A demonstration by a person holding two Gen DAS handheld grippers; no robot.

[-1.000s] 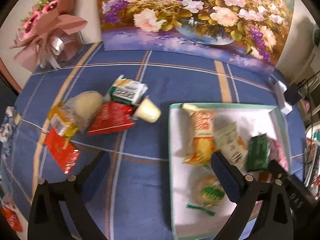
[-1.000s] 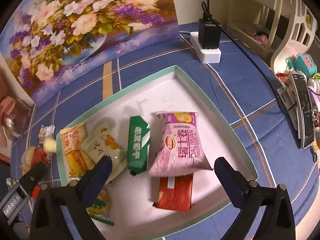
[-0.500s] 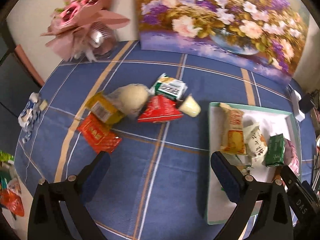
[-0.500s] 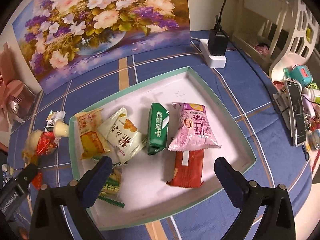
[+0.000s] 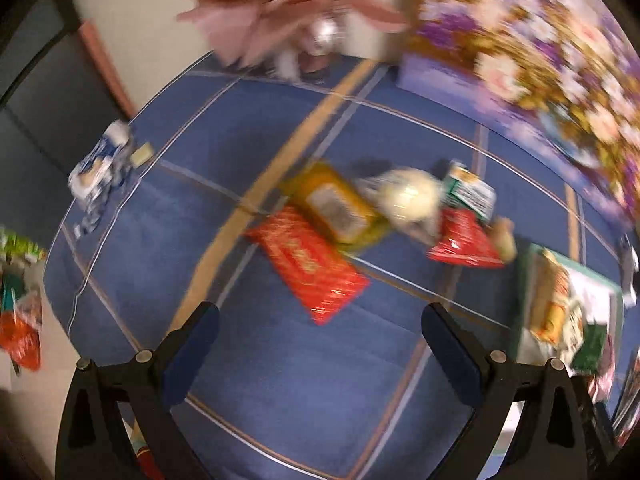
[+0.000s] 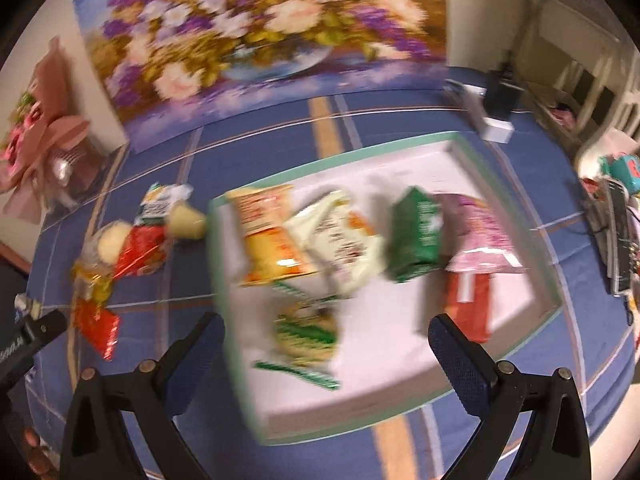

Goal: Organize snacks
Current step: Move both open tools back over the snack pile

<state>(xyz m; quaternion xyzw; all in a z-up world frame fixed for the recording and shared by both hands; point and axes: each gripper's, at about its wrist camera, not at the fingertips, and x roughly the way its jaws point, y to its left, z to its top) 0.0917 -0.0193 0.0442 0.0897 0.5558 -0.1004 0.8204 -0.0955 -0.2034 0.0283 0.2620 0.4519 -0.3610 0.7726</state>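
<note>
Loose snacks lie in a heap on the blue cloth: a red flat pack point(image 5: 310, 264), a yellow pack point(image 5: 334, 206), a pale round bun point(image 5: 410, 198), a red triangular pack point(image 5: 464, 240) and a green-white pack point(image 5: 470, 190). My left gripper point(image 5: 316, 332) is open and empty just in front of the red flat pack. A white tray with a green rim point(image 6: 224, 276) holds several snacks, among them an orange pack point(image 6: 268, 240), a green pack point(image 6: 416, 236) and a pink pack point(image 6: 480, 236). My right gripper point(image 6: 324, 344) is open and empty above the tray's near side. Both views are blurred.
A flower painting point(image 6: 256, 44) stands at the back. A pink bouquet point(image 5: 288, 8) is at the back left. A blue-white packet point(image 5: 102, 168) lies near the left table edge. A power strip with a charger point(image 6: 498, 120) sits behind the tray. Clutter lies at the right edge point(image 6: 618, 236).
My left gripper has swung left from the tray to the loose snack heap. My right gripper has pulled back and turned left, so the whole tray and the heap show.
</note>
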